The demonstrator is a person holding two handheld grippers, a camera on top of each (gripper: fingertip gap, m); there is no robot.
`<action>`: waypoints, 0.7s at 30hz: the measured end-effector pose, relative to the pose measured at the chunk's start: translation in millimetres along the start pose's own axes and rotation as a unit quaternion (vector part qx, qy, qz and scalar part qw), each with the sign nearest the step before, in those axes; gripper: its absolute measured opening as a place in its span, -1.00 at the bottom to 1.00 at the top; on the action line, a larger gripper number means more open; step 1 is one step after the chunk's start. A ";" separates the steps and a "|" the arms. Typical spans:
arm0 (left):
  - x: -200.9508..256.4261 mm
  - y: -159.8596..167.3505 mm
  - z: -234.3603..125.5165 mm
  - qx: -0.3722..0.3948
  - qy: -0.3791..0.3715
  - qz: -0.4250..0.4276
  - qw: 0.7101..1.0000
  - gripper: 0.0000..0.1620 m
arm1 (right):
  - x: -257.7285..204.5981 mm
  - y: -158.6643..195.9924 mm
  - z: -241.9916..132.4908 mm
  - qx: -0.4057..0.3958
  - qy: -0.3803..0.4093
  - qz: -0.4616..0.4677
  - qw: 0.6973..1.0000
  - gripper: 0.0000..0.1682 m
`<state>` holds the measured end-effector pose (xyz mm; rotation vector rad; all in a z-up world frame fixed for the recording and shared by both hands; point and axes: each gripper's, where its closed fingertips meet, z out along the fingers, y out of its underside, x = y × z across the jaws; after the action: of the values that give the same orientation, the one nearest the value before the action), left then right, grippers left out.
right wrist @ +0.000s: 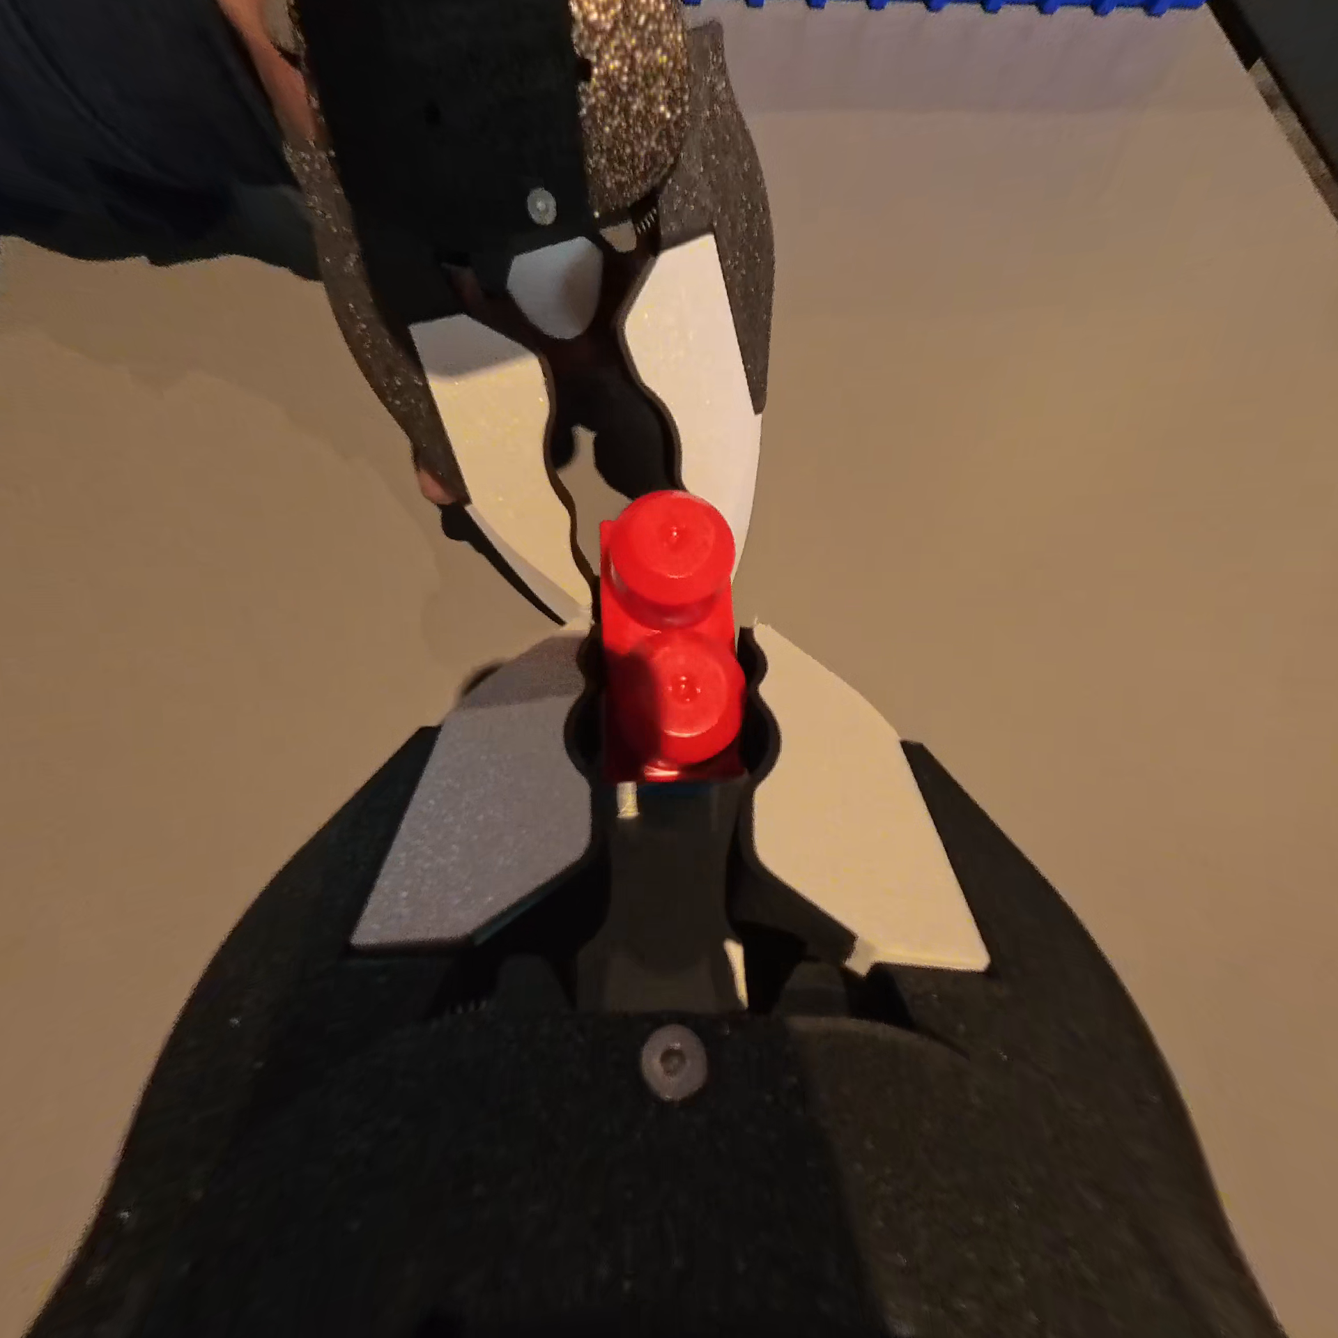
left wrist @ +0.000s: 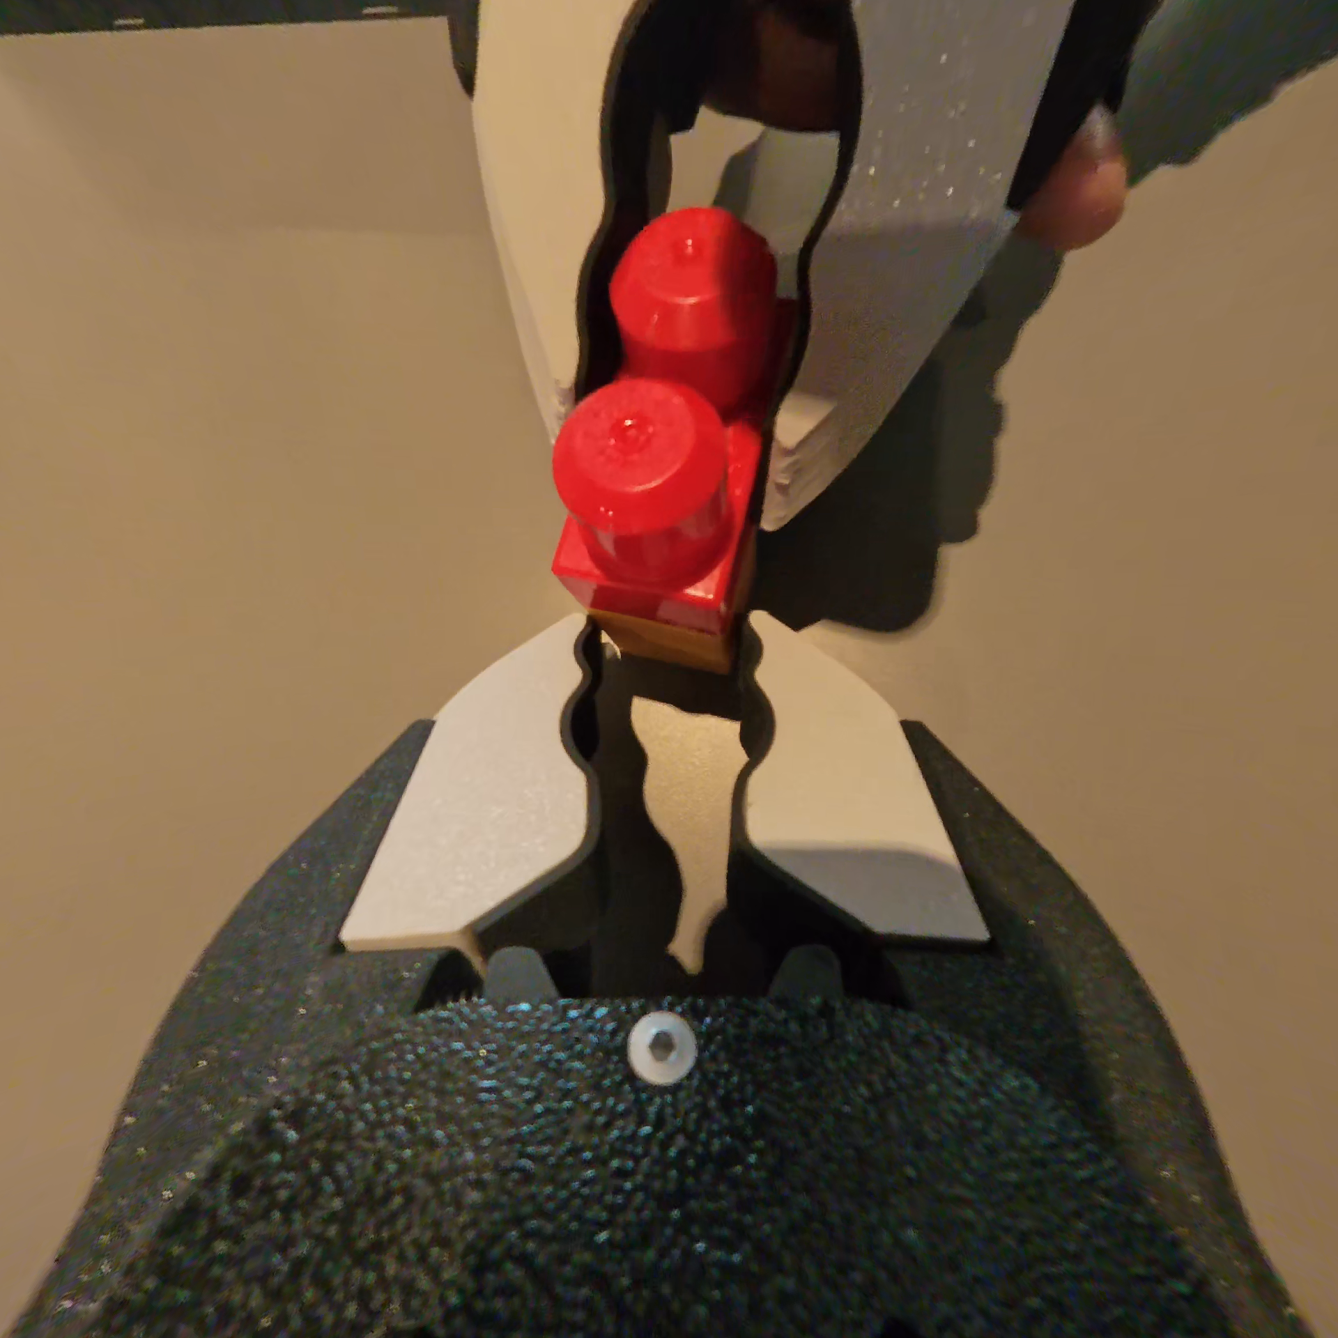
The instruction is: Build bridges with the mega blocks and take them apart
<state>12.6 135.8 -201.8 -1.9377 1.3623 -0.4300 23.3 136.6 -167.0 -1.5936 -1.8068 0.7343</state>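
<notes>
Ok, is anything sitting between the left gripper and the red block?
Nothing visible does. The left gripper is closed on a brown block sitting directly under the red block, whose other end the right gripper clamps.

My two wrist cameras are looking forward along their fingers, very near, facing each other. Both are sharing the red block (left wrist: 655, 463) (right wrist: 670, 644) over the tan table (left wrist: 217, 507) (right wrist: 1013, 507).

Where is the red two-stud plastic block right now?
The red two-stud plastic block sits centre frame in both wrist views, clamped by the right tongs, stacked on a brown block gripped by the left tongs.
</notes>
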 end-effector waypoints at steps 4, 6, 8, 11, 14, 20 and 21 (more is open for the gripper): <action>1.2 -0.1 0.0 0.014 0.012 -0.009 1.000 -0.57 | -0.1 -1.8 0.1 0.026 -0.004 0.019 0.999 -0.57; 1.4 0.1 0.5 0.013 0.017 -0.013 1.000 -0.57 | -1.0 5.4 4.2 0.019 -0.013 0.041 0.999 -0.54; 1.9 0.2 0.6 0.013 0.020 -0.015 1.000 -0.58 | 0.2 20.8 11.4 -0.026 0.010 0.020 0.999 -0.49; 1.0 1.1 0.1 0.012 0.020 -0.018 1.000 -0.58 | 0.0 28.1 16.7 -0.049 0.031 -0.001 0.998 -0.50; -1.1 -1.3 -2.0 0.024 0.018 -0.026 0.999 -0.61 | 2.6 25.5 12.3 -0.034 0.037 0.010 0.999 -0.50; -6.7 -5.4 -7.2 0.049 0.020 -0.055 0.997 -0.63 | 72.1 -19.8 -109.6 0.010 0.214 -0.003 0.977 -0.50; -6.6 -4.7 -6.4 0.046 0.019 -0.053 0.997 -0.63 | 99.9 -18.4 -147.0 -0.004 0.268 0.006 0.963 -0.50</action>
<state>9.3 140.4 -193.3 -1.9414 1.2451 -0.5746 113.3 235.0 -48.1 -1.6153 -1.4010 0.2562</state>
